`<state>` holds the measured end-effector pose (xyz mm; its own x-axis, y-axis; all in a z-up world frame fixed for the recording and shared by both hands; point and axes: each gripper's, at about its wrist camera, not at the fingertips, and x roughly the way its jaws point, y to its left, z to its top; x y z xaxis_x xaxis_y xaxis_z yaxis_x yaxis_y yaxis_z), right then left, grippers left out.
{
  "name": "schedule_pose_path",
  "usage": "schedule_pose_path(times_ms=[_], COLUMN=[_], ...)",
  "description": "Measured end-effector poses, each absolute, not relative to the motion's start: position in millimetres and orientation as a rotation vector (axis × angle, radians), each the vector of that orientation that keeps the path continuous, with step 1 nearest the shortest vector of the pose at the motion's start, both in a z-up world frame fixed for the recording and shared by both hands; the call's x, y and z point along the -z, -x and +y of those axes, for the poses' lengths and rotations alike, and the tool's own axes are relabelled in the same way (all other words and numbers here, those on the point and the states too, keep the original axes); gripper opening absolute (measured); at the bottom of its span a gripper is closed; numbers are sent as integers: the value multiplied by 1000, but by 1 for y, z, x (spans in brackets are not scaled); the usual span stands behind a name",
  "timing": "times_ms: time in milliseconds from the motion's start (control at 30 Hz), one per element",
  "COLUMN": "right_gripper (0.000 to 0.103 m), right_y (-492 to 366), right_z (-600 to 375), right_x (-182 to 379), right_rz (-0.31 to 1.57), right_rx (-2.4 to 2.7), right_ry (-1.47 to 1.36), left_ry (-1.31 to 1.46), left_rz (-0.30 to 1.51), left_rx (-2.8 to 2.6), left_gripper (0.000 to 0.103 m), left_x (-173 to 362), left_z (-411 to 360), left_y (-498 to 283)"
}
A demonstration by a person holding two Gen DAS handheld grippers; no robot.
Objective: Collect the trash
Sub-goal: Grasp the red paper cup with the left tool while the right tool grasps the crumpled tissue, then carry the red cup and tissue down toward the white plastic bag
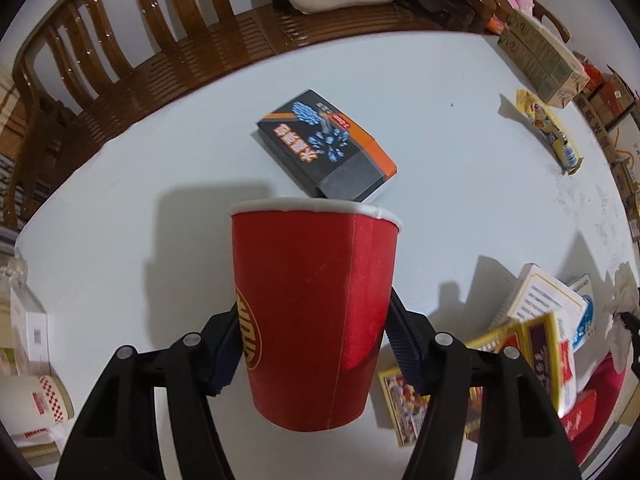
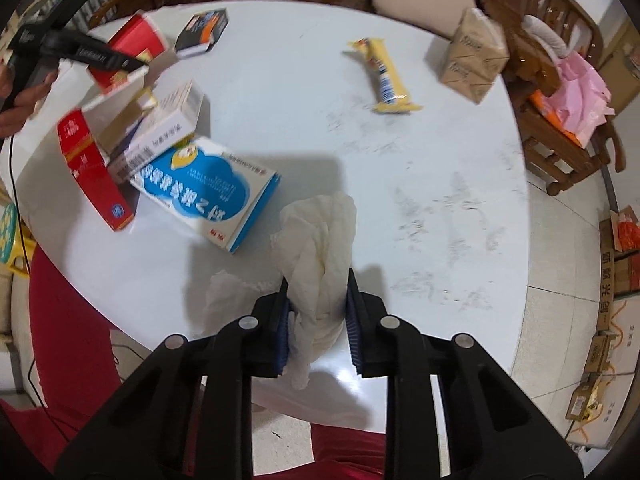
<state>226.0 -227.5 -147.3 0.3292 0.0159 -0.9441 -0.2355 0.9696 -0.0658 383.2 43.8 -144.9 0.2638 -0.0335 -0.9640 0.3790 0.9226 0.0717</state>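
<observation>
**Ana:** White round table (image 2: 420,152), wooden chairs (image 1: 132,36) behind it, litter all over. On the left side, the left gripper (image 1: 316,344) pinches a red cup (image 1: 316,300) low on its wall, one pad on each side, cup upright and lifted off the top.

**Ben:** Good grip, though the paper wall looks soft to me. Squeeze harder and it likely dents, so I'd keep the pressure even and the cup level.

**Ana:** Just past its rim lies a black box (image 1: 326,146), flat on the table. Moving right, a heap of cartons (image 2: 132,152), the blue one (image 2: 208,196) on the near side.

**Ben:** And the right gripper (image 2: 318,320)?

**Ana:** Closed on a crumpled tissue (image 2: 320,256), held above the table's near edge. One loose flap hangs outside the left pad.

**Ben:** That flap could snag or tear, I reckon. Best carry it slowly, clear of the cartons, and drop it straight into the cup, if the cup is serving as the bin.

**Ana:** Further right, a yellow wrapper (image 2: 388,76) and a brown pack (image 2: 474,54) wait untouched.
</observation>
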Motion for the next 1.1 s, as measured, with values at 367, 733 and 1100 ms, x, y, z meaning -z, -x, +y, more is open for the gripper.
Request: schedule_pose_path(times_ms=[367, 733, 1100], right_gripper=[24, 24, 24], right_y=[-188, -112, -49], right_z=[-199, -155, -129], right_x=[80, 26, 19], right_rz=[1045, 904, 877], right_rx=[-183, -252, -280], right_ry=[183, 171, 213], left_ry=[-322, -300, -293], left_rz=[1114, 1063, 1020], left_rx=[280, 344, 395], left_gripper=[62, 62, 62], left_x=[68, 58, 57], left_z=[60, 46, 35], left_y=[-286, -163, -91])
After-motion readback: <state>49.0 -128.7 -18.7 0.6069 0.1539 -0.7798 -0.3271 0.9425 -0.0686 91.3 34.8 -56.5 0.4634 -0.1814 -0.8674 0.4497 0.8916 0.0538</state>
